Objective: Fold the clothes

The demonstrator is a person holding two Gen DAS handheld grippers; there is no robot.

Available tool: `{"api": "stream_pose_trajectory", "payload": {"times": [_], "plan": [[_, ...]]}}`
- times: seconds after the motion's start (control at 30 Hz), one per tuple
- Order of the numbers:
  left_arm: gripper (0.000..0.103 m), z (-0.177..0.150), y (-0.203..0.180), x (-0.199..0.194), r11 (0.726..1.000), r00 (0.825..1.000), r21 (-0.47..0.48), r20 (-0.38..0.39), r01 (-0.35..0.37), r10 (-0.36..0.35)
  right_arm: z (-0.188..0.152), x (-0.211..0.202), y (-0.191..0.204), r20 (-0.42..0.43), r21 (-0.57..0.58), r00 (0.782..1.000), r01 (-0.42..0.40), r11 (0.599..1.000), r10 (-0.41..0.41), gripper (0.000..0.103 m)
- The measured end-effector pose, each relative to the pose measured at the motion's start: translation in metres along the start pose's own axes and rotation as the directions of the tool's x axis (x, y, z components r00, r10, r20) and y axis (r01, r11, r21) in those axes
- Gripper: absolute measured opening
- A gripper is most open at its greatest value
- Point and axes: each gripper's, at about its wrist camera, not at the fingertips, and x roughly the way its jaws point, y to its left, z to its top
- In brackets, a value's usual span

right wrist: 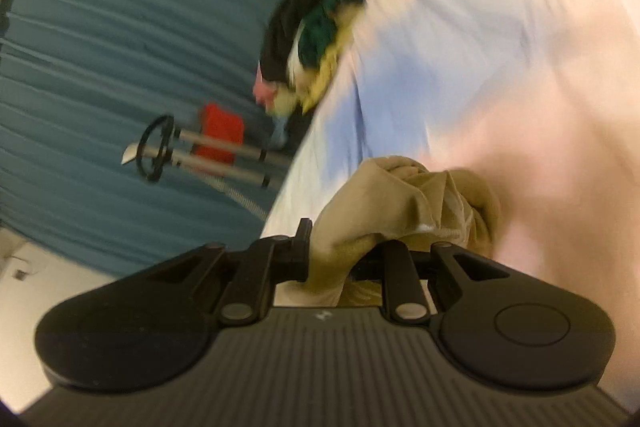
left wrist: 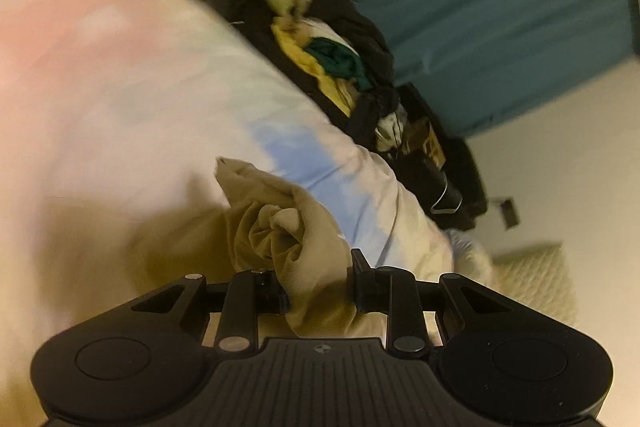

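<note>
Left gripper (left wrist: 318,291): we pinch bunched tan cloth (left wrist: 280,227).
Right gripper (right wrist: 344,259): we pinch the same cloth, above the bedsheet (right wrist: 460,39).
Around: clothes pile (left wrist: 328,55), curtain (left wrist: 480,7), red box (right wrist: 218,137).

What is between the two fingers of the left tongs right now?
Bunched tan cloth fills the gap of the left tongs, as the left wrist view shows. The right tongs grip tan cloth too.

Teal curtain (right wrist: 120,27), pale wall (left wrist: 560,167), pastel-sheeted bed (left wrist: 120,87), warm indoor light.
</note>
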Motion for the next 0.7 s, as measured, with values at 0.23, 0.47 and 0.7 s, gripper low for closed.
{"api": "stream_pose_trajectory", "payload": {"times": [0.23, 0.47, 0.7], "plan": [[0.030, 0.035, -0.058, 0.099, 0.991, 0.991, 0.043, 0.029, 0.127, -0.129, 0.090, 0.036, 0.017, 0.156, -0.145, 0.988, 0.018, 0.989, 0.005, 0.020], [0.030, -0.012, 0.000, 0.154, 0.982, 0.996, 0.170, -0.036, 0.086, -0.081, 0.056, 0.072, -0.071, 0.111, -0.107, 0.991, 0.086, 0.991, -0.074, 0.020], [0.034, -0.058, 0.067, 0.157, 0.971, 0.995, 0.237, -0.097, 0.024, -0.001, 0.019, 0.049, -0.083, 0.062, -0.086, 0.983, 0.175, 0.981, -0.170, 0.022]]}}
